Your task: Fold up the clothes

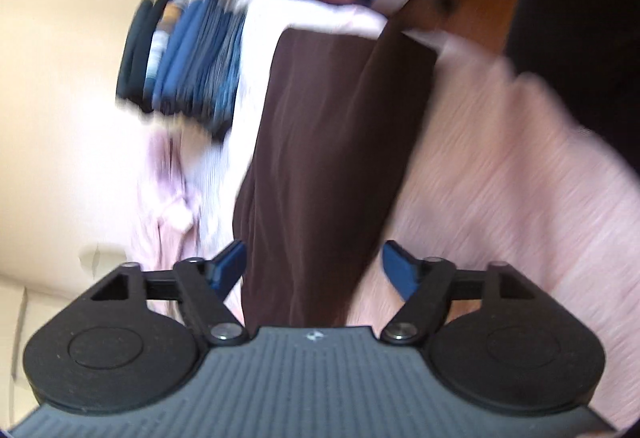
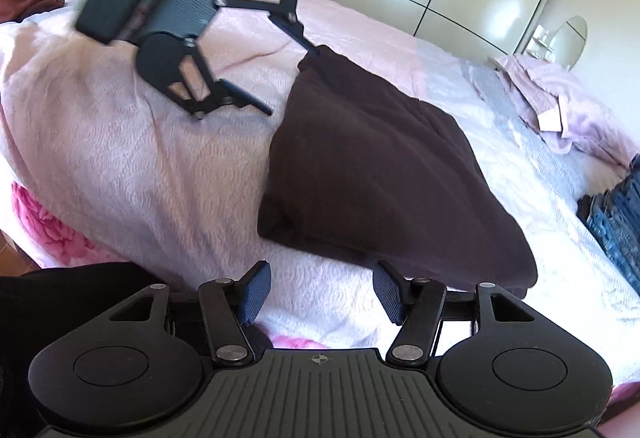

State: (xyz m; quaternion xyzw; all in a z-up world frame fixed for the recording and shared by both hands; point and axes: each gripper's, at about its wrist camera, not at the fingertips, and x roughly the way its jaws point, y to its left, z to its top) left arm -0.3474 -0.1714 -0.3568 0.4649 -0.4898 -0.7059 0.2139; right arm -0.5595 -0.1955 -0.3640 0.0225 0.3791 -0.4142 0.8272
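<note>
Right wrist view — brown garment (image 2: pixel 376 174) on pink bedspread (image 2: pixel 132 166) (both grippers spread, empty).

I see a matt dark-brown cloth garment (image 2: pixel 380 174) on a pale pink textured bedspread (image 2: pixel 132 166); gripper pads (image 2: pixel 256 292) ribbed blue.

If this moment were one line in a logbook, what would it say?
left gripper: open, at brown garment's far corner | right gripper: open, empty, near edge | garment: folded on pink bedspread

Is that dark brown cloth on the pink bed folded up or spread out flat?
Folded. The dark brown cloth lies as a compact, layered rectangle on the pink bedspread, with doubled edges visible.
</note>
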